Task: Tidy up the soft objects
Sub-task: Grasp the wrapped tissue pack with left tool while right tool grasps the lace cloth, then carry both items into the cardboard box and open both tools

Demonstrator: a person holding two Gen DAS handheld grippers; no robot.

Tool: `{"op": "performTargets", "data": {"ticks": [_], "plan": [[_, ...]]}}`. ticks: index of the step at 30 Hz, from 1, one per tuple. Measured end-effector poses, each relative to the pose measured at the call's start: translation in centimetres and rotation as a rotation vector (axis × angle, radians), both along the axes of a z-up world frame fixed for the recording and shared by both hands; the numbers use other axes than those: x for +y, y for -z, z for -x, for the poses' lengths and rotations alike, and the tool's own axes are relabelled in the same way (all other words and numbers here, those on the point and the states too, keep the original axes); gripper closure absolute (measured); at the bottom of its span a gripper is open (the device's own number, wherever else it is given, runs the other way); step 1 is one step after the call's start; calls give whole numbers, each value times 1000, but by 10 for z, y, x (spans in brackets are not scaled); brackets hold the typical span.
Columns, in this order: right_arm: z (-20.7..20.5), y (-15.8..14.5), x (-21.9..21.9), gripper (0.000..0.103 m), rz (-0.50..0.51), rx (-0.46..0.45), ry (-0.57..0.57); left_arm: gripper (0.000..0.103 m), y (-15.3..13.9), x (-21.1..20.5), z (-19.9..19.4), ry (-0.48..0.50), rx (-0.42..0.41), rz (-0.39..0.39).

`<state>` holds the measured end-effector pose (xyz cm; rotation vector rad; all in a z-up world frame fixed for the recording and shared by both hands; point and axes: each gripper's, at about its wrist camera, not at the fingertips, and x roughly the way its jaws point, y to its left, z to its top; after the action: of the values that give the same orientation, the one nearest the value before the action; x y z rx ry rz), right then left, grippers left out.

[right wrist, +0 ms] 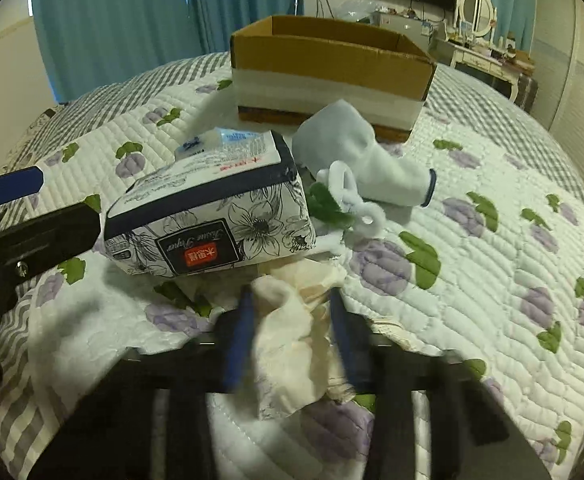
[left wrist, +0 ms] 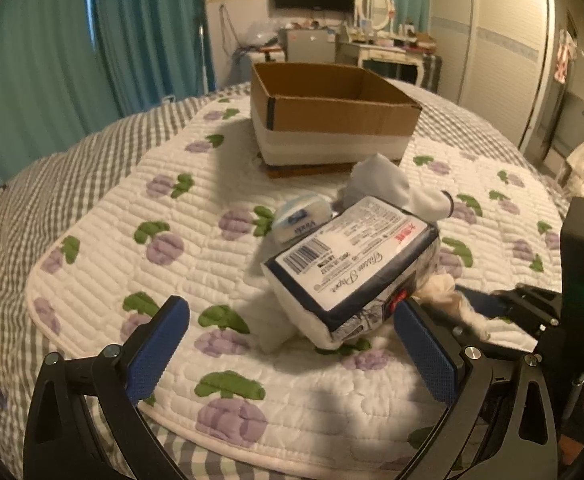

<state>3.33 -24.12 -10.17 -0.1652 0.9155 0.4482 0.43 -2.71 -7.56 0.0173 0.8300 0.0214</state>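
A floral tissue paper pack (left wrist: 352, 264) (right wrist: 211, 216) lies on the quilt (left wrist: 211, 240). A small white-blue tissue packet (left wrist: 300, 220) (right wrist: 211, 140) sits behind it. A pale sock (left wrist: 396, 188) (right wrist: 364, 160) and a white-and-green pipe-cleaner piece (right wrist: 352, 200) lie beyond the pack. My left gripper (left wrist: 287, 320) is open, its right fingertip beside the pack's near corner. My right gripper (right wrist: 292, 308) is shut on a crumpled cream cloth (right wrist: 292, 340) (left wrist: 452, 300), just in front of the pack. An open cardboard box (left wrist: 328, 116) (right wrist: 328, 68) stands further back.
The quilt lies on a grey striped bed (left wrist: 51, 184). Teal curtains (left wrist: 91, 40), a dresser with a mirror (left wrist: 376, 32) and a wardrobe (left wrist: 504, 40) stand beyond the bed. My left gripper shows at the left edge of the right wrist view (right wrist: 11, 216).
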Motion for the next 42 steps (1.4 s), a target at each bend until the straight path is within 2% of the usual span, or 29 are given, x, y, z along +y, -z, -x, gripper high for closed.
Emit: {"op": "performTargets", "data": {"ticks": [3,6,10,16,17,18,20,21,28,33,42], "plan": [[3,-5,-9,88,-24,-12,15,0,4,-5,-3,19,13,5],[10,-23,-25,88,-28,-70,51,0,9,-13,-8,34,38,14],[8,-44,-52,88,-82,-113,113,0,18,-21,-21,36,83,33],[2,-40,-67,88,-98,-101,143,1,41,-14,-53,5,195,142],[3,-37,-68,88,-98,-96,142,2,44,-11,-59,6,210,183],[2,-35,-68,88,-98,-91,139,7,45,-10,-61,11,216,205],[2,-31,-66,88,-95,-86,137,11,49,-11,-65,19,229,219],[1,-31,-65,88,-94,-86,134,17,50,-11,-65,23,232,224],[6,-40,-63,88,-94,-102,123,48,38,-10,-49,55,184,208],[20,-63,-66,88,-108,-148,124,56,15,-8,-29,82,124,200],[44,-111,-81,88,-139,-248,142,62,-53,-14,-1,141,-48,175]]}}
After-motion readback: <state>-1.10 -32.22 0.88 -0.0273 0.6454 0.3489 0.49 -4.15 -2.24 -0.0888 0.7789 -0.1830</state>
